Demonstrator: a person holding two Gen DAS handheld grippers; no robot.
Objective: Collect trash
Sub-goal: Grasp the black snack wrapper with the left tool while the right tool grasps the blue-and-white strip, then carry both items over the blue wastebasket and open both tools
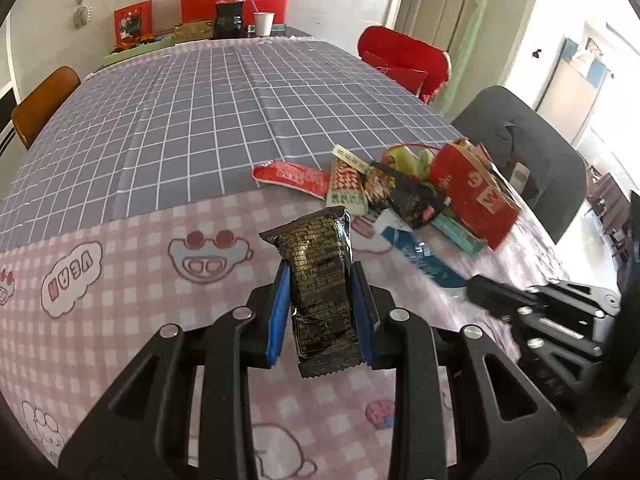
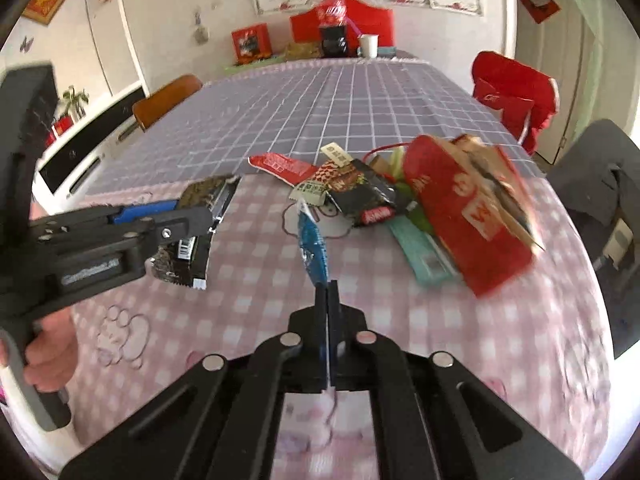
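Black wrapper (image 1: 320,280) between left hand-held gripper (image 1: 322,292) fingers

The cloth-covered table (image 1: 200,128) bears a wrapper pile (image 1: 384,192), seemingly touching a red bag (image 1: 472,192).

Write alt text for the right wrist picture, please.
The right gripper is shut on a blue wrapper above a pink checked tablecloth. Left of it, the left gripper holds a black wrapper; a tipped red bag and litter lie beyond.
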